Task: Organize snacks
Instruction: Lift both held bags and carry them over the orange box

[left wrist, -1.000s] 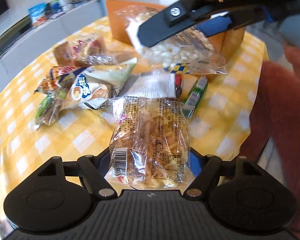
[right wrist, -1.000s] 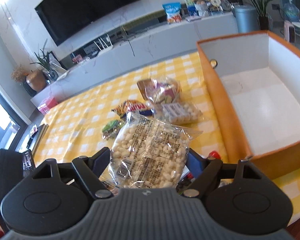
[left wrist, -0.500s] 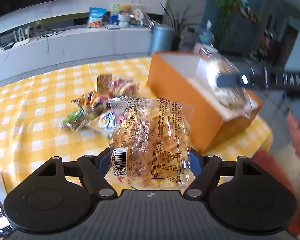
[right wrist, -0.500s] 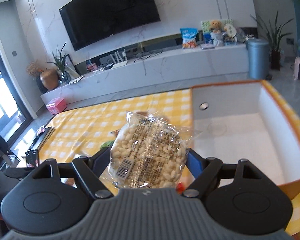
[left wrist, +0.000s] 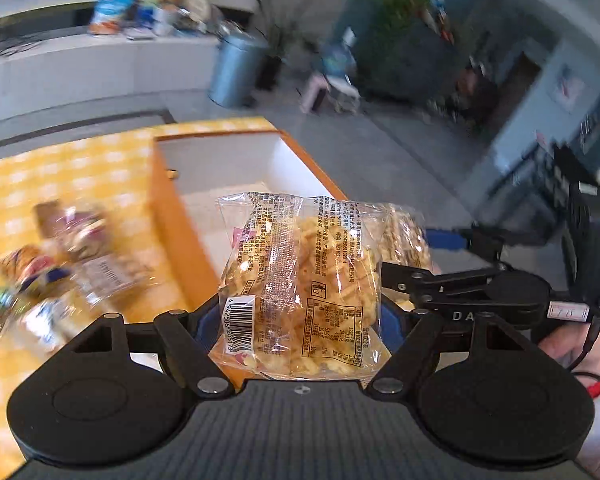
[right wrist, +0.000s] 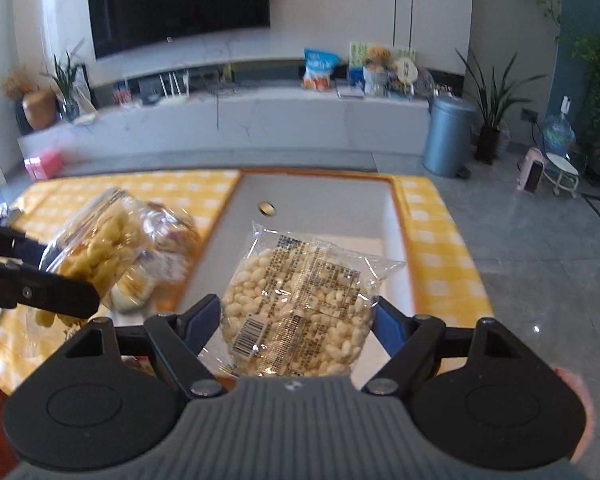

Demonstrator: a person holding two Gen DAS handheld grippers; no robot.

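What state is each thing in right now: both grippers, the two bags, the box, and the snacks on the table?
left gripper: shut on yellow crisp bag, held aloft.
right gripper: shut on white puffed snack bag, above the box.
orange box: open, looks empty.
loose snacks: lying on the tablecloth, blurred.

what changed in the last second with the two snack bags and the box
Both grippers swung from the snack pile toward the orange box. The left gripper now holds its yellow crisp bag at the box's near edge; the right gripper holds its white puffed-snack bag over the box's white floor. Both grips unchanged, nothing released.
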